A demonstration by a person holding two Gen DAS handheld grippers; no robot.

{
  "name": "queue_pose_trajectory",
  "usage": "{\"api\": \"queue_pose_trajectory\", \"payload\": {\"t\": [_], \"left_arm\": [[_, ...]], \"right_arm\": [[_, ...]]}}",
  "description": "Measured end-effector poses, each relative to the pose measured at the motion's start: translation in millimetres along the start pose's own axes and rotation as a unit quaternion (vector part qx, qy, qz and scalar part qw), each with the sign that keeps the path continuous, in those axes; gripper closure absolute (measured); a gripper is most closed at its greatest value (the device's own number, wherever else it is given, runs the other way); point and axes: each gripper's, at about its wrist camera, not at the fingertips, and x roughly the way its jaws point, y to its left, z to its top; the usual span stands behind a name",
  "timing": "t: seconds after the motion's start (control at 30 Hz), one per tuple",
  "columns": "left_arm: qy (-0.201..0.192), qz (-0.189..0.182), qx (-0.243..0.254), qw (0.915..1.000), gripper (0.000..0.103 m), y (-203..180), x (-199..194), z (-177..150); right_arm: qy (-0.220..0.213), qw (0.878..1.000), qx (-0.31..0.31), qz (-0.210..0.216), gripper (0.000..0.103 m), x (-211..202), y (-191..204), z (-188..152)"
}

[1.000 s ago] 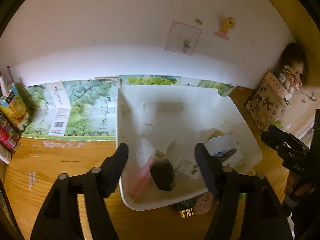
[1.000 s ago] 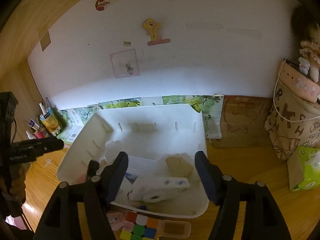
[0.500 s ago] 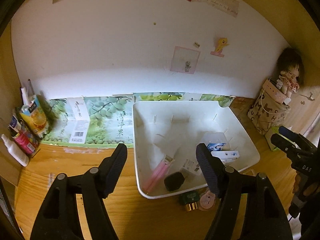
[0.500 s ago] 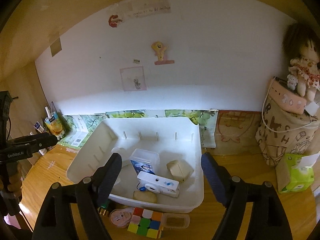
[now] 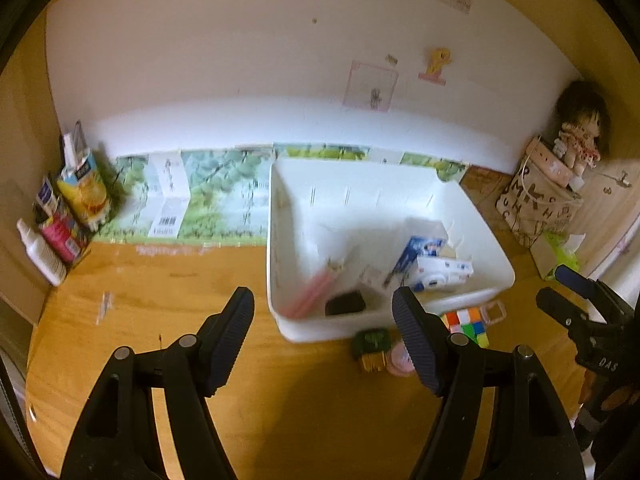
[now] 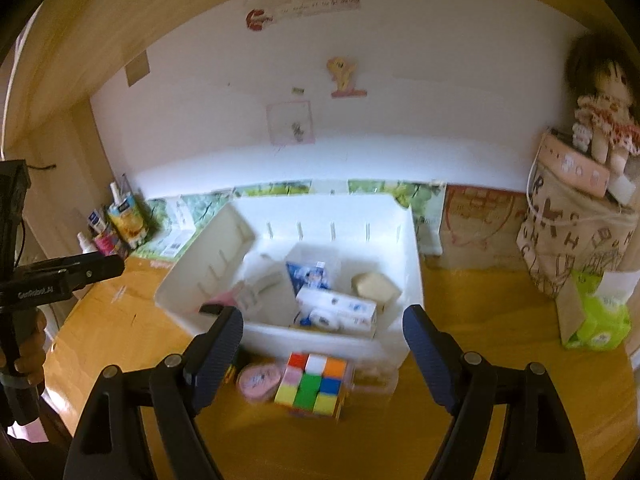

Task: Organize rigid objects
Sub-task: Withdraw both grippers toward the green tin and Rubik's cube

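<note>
Your left gripper (image 5: 323, 322) carries a white "GenRobot.AI" mark on its side, readable from the right wrist view, and your right gripper (image 6: 322, 342) shows the letters "DAS" on its body from the left wrist view. The canvas bag (image 6: 576, 236) at the right is printed with large brown capitals (K, M, H and C can be made out), and the grape-printed carton (image 5: 188, 200) lying flat against the wall has a barcode and columns of characters too blurred to read. The strip of writing high on the wall (image 6: 316, 0) cannot be read either.

Both of your grippers are spread wide with nothing between their fingers.

The white bin (image 5: 472, 208) sits on the wooden desk (image 5: 152, 288), ahead of your left gripper and slightly to its right, with its near wall just beyond the fingertips. Inside it lie a white toy camera (image 6: 340, 310), a blue-printed box (image 6: 308, 274), a tan block (image 6: 376, 286), a pink pen-like item (image 5: 308, 300) and a small black object (image 5: 346, 304).

The colour cube (image 6: 312, 384) rests on the desk against the bin's near wall, directly between your right gripper's fingers and just ahead of them. A round pink item (image 6: 258, 378) lies just to its left, and a green and gold object (image 5: 372, 346) sits left of that, near your left gripper's right finger.
</note>
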Motion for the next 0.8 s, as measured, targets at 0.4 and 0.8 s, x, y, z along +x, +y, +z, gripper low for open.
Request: {"api": "queue_pose_trajectory", "payload": {"t": [0.4, 0.8], "left_arm": [[0.068, 0.039, -0.03, 0.9965, 0.028, -17.5, 2.3, -51.5], [0.14, 0.063, -0.054, 0.9867, 0.024, -29.0, 6.4, -88.7]], "right_arm": [[0.024, 1.0, -0.013, 0.001, 0.02, -4.4, 9.2, -56.4], [0.017, 1.0, 0.01, 0.0, 0.02, -1.9, 9.7, -82.7]]}}
